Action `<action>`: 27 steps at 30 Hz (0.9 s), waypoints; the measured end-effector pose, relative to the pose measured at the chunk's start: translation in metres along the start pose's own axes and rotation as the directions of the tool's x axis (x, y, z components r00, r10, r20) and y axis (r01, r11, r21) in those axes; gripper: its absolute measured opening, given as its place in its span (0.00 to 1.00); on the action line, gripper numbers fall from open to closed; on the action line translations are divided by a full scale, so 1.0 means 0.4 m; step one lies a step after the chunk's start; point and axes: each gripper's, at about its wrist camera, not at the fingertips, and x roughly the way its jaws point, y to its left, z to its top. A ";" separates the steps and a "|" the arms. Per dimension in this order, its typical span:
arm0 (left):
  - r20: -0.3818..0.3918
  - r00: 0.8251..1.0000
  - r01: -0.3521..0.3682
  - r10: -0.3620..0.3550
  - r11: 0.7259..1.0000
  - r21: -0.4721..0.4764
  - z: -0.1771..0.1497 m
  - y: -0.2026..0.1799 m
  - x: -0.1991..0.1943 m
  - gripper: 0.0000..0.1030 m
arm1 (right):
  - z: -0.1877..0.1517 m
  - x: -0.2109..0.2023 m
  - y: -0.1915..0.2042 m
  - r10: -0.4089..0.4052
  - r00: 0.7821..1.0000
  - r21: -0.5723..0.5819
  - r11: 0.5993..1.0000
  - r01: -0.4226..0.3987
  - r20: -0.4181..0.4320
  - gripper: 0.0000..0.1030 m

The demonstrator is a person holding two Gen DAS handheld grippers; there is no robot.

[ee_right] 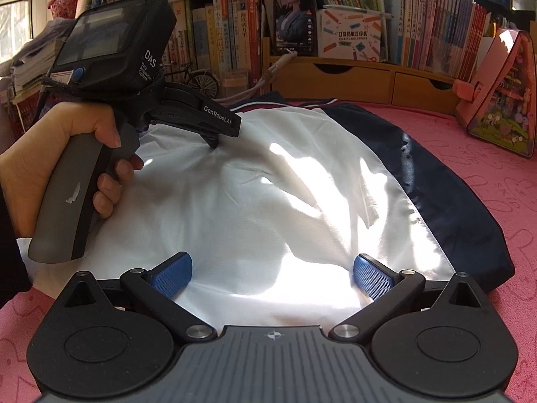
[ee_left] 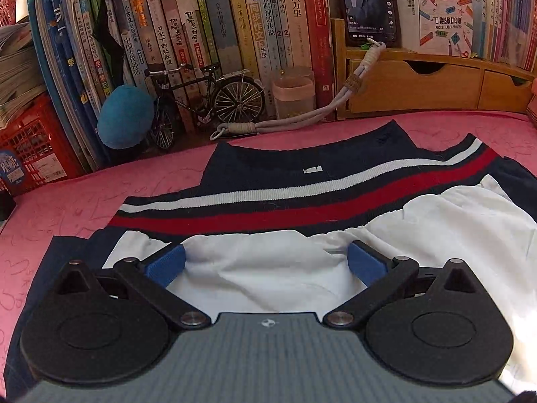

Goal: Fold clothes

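Clothes — a navy jacket [ee_left: 275, 168] with white and red stripes across it and a broad white panel [ee_right: 268, 194] — lay spread flat on the pink worktop [ee_left: 84, 194], in front of a row of books [ee_left: 208, 27]. The left gripper [ee_left: 266, 263] sat low over the white panel near the striped band, its blue fingers [ee_left: 166, 265] spread wide with rumpled white cloth lying between them; nothing was pinched. In the right wrist view a hand [ee_right: 67, 147] held that left gripper by its grey handle, tip down on the cloth. The right gripper [ee_right: 273, 277] hovered at the near edge of the white panel, fingers [ee_right: 372, 277] also spread apart, sunlit cloth between them. A model bicycle [ee_left: 204, 100] and a wooden drawer unit [ee_left: 419, 84] stood behind the jacket.
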 end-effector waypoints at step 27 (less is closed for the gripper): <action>0.170 0.985 0.037 -0.033 0.999 -0.018 -0.264 -0.002 -0.360 0.96 | -0.111 -0.164 -0.425 0.070 0.981 0.655 0.736 -0.172 0.179 1.00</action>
